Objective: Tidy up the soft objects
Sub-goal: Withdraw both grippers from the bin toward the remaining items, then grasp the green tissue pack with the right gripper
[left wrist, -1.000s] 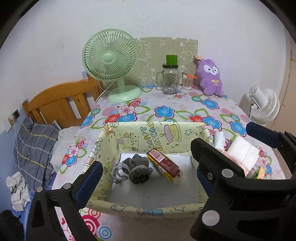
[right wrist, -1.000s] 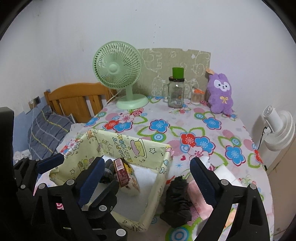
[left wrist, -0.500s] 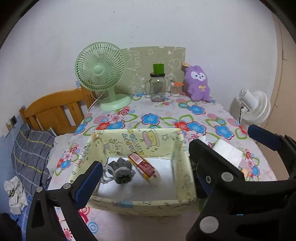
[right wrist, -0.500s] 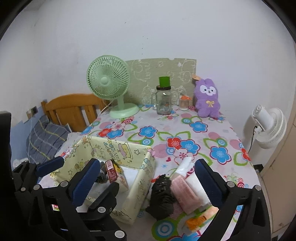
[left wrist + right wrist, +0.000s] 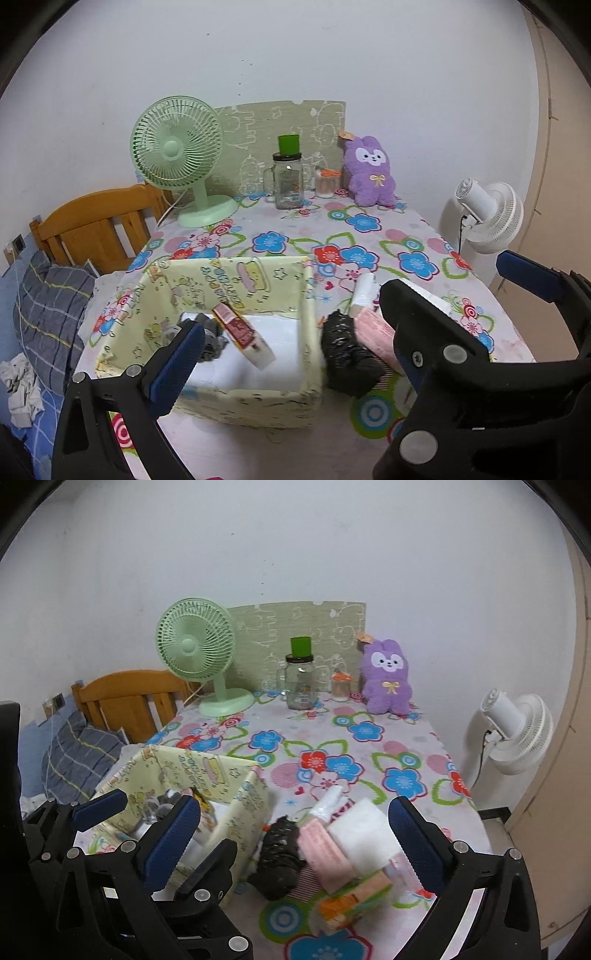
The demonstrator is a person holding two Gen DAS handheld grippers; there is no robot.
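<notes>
Soft objects wait in two clusters on the flower-print table point(image 5: 369, 738): some already sit inside the yellow fabric bin point(image 5: 236, 280), while a loose pile lies just outside its right wall. Largest in that pile is a white folded cloth point(image 5: 364, 830), touching a pink pack point(image 5: 325, 853); beside them is a crumpled black bag point(image 5: 279, 856), closest to the bin's wall, and an orange-and-green pack point(image 5: 354, 901) at the near edge. In the bin lie a grey bundle point(image 5: 212, 338) and a red-and-white box point(image 5: 242, 334).

The right gripper point(image 5: 295, 834) is clearly the nearer one, hovering over the pile with its jaws spread to full width after a last widening, nothing between them. The pile sits ahead and below, between the blue pads point(image 5: 410, 838), the pink pack's long axis running roughly away from the camera. The left gripper point(image 5: 291, 336) is aimed down at the bin, also wide apart and empty.
</notes>
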